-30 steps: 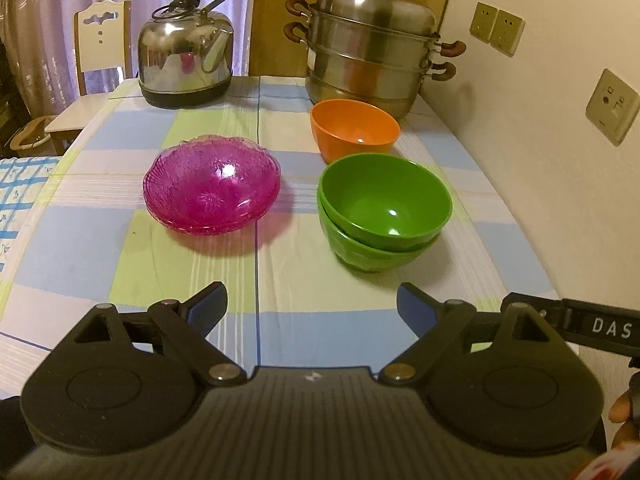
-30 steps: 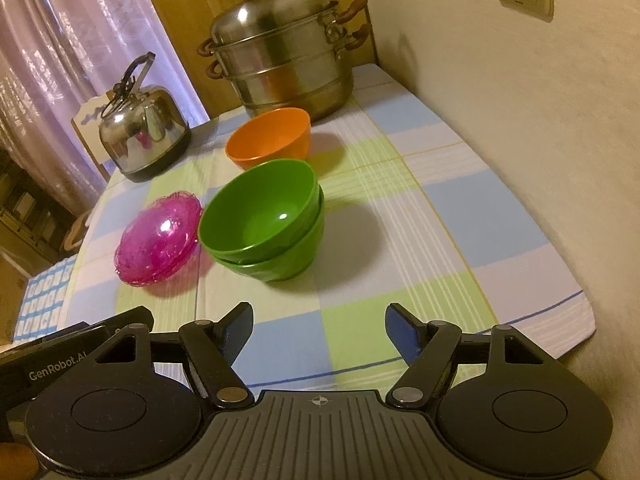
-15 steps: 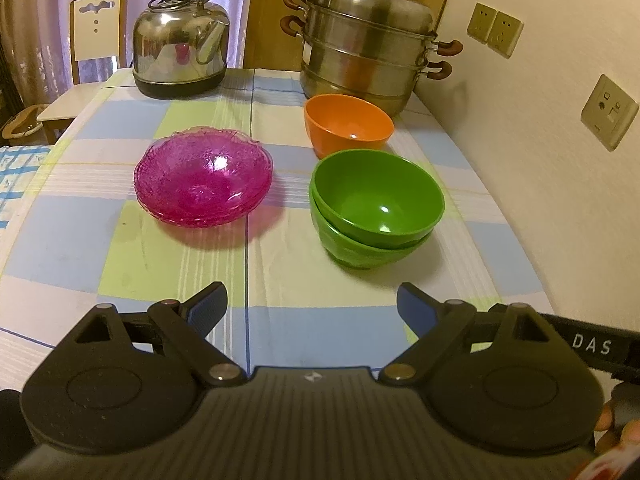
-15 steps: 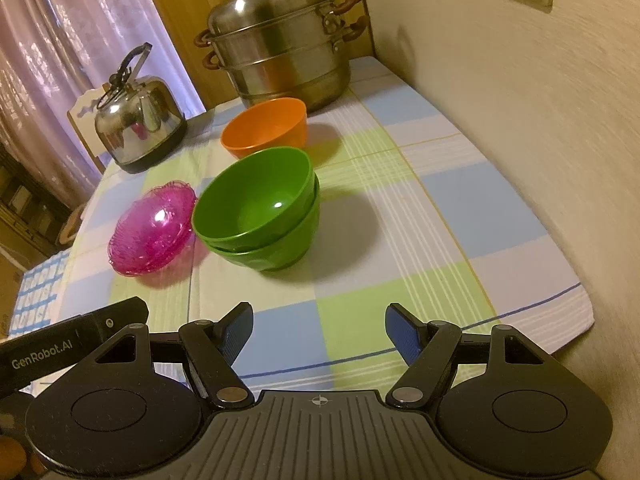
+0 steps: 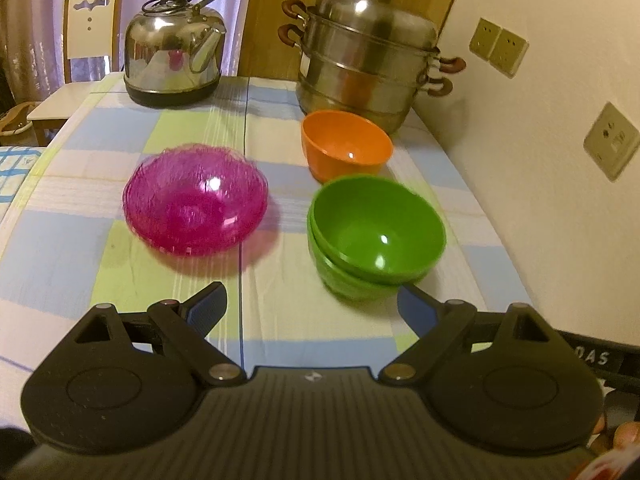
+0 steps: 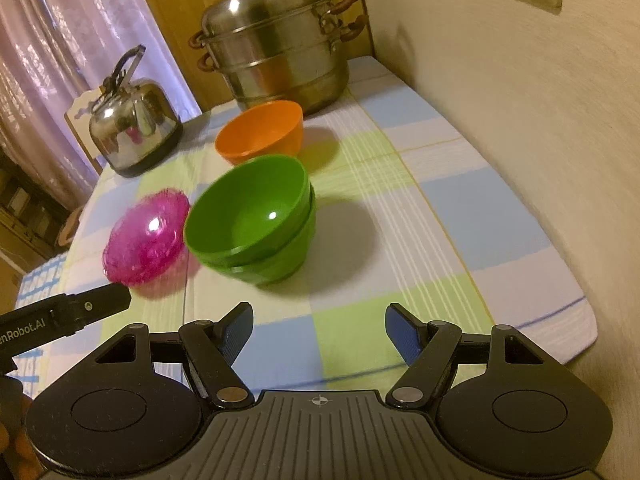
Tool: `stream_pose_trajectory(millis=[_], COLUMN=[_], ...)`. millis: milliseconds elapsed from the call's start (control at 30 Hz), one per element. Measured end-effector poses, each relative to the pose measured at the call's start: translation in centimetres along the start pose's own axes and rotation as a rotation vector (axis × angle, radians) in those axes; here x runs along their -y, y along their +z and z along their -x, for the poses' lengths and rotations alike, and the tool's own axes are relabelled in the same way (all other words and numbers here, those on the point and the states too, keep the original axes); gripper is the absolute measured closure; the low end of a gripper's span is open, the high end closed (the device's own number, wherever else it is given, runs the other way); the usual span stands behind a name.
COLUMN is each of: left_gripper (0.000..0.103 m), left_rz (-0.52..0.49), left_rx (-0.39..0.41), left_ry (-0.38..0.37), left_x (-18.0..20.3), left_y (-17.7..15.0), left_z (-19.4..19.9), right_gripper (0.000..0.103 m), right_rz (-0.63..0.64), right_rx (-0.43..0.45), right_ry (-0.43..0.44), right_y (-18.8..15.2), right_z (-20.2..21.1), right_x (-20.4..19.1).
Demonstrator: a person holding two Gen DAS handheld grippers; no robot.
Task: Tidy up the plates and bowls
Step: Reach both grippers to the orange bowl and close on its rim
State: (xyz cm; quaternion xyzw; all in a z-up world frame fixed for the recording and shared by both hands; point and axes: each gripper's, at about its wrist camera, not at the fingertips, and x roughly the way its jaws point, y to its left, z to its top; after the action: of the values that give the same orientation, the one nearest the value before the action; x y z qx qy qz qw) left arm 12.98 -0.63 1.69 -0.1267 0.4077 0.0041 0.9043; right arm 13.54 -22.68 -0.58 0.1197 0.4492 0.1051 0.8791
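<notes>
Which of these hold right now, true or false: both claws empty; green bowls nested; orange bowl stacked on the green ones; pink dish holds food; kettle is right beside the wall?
1. Both claws are open and hold nothing. True: the left claw and the right claw have their jaws spread over bare cloth.
2. The green bowls are nested one in the other. True.
3. The orange bowl sits on the green stack. False: it stands alone on the tablecloth, between the stack and the steamer pot.
4. The pink dish holds food. False: it looks empty.
5. The kettle stands next to the wall. False: the steamer pot is on the wall side.
</notes>
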Motion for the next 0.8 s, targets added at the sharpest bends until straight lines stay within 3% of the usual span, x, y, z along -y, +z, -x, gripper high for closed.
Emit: stream_pose_trajectory(millis=[333, 567, 800], left_gripper=[0.012, 0.011, 0.013], left_rz=[-0.011, -0.030, 0.018], left_rx=[0.017, -0.022, -0.063], left_ry=[-0.034, -0.047, -0.060], left_x=[-0.7, -1.4, -2.3], left_y=[7.8, 13.2, 16.9], left_z=[-4.4, -10.5, -17.3], right_gripper=[0.030, 0.030, 0.030], right_rz=[0.009, 0.010, 0.002], right_rx=[0.042, 0.019, -0.055], right_ry=[0.028, 0.047, 0.063], right_y=[8.2, 13.9, 18.4], right_z=[-2.5, -7.7, -15.0], right_x=[0.4, 0.3, 0.3])
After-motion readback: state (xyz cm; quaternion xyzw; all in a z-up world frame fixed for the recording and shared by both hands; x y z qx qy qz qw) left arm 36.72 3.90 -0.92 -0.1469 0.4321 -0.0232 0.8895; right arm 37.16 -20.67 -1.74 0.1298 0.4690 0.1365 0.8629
